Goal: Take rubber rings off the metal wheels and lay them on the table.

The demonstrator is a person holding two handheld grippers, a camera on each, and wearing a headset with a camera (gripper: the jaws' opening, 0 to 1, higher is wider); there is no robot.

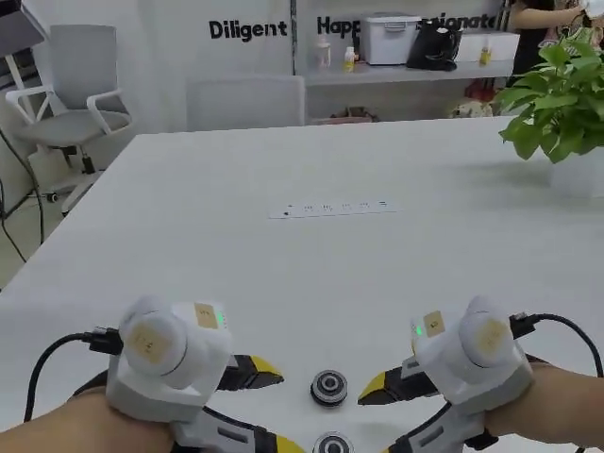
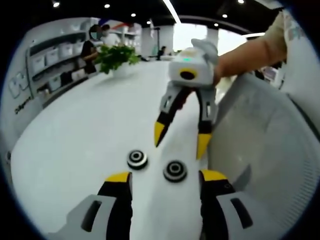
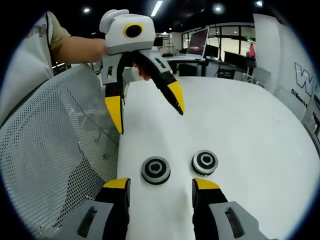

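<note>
Approach step: left gripper (image 3: 145, 106) and right gripper (image 2: 181, 139), both spread and empty, flank two black-rubber-ringed metal wheels (image 1: 328, 387); next, probably, pinch one ring.

White table (image 1: 189, 236); at the near edge, a black-ringed round metal wheel (image 1: 328, 387); a second such wheel (image 1: 332, 444) just nearer; leafy green plant (image 1: 557, 104) far right.

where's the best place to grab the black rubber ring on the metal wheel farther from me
Probably pinch the black rubber ring across its outer edge, coming down from above: the round metal wheel lies flat on the white table, hub up, so the ring's rim is exposed all round. The open right gripper sits beside it.
</note>
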